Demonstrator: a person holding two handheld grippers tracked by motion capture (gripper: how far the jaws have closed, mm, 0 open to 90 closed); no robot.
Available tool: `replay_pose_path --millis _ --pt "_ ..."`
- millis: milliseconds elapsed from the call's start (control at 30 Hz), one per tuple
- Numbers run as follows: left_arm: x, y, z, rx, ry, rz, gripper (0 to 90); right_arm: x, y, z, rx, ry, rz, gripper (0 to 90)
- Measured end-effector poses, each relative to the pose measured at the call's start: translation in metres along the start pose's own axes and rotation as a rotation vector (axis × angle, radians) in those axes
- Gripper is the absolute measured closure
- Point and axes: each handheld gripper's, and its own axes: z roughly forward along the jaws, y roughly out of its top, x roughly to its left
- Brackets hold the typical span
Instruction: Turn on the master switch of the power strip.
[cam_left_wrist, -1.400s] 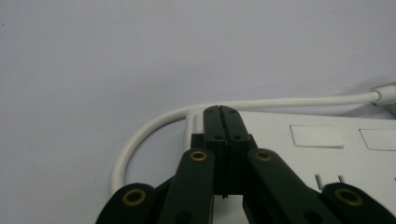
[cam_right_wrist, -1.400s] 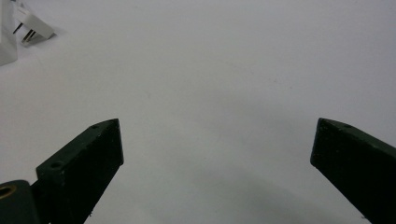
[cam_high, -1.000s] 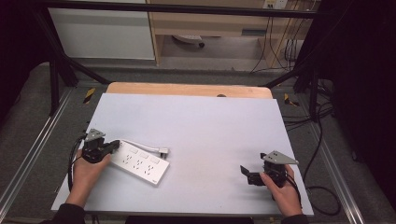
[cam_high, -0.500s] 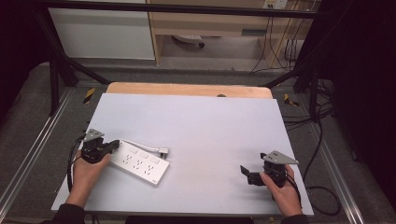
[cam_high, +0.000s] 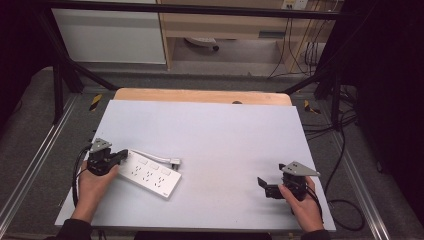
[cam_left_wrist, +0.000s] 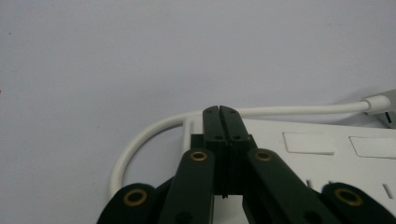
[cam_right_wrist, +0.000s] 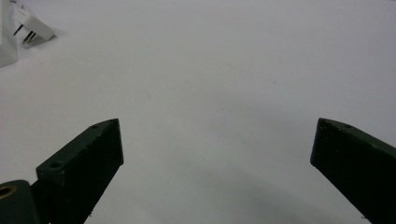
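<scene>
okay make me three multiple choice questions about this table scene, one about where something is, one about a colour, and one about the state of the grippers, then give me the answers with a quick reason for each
1. Where on the table does the power strip lie?
A. Near the person's left side
B. At the far edge
C. Under the right hand

2. What colour is the power strip's cable?
A. Black
B. White
C. Orange

3. How do the two grippers stand?
A. Both open
B. Left open, right shut
C. Left shut, right open

Answers:
1. A: in the high view the strip lies on the table just by the left gripper, near the person's edge.
2. B: the left gripper view shows a white cable curving out of the strip's end.
3. C: in the left gripper view the jaws are pressed together above the strip's end with nothing between them, while in the right gripper view the right gripper has its jaws spread wide over bare table.
</scene>
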Motion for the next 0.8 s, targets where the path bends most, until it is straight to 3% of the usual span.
replay_pose_path --millis 333,433,467,633,800 --pt "-0.005 0.002 -0.003 -0.022 -0.013 0.010 90.0 0.000 0.000 0.000 -0.001 0.000 0.000 2.9" --pt "-0.006 0.002 -0.004 -0.048 -0.009 0.009 89.3 0.000 0.000 0.000 -0.002 0.000 0.001 2.9" --pt "-0.007 0.002 -0.005 -0.058 -0.005 0.005 81.1 0.000 0.000 0.000 -0.002 0.000 0.001 2.9" --pt "-0.009 0.002 -0.012 -0.113 0.000 -0.009 61.5 0.000 0.000 0.000 -0.003 -0.001 0.001 3.0" --pt "-0.013 0.001 -0.022 -0.160 -0.027 -0.028 43.1 0.000 0.000 0.000 -0.004 -0.001 0.001 3.0"
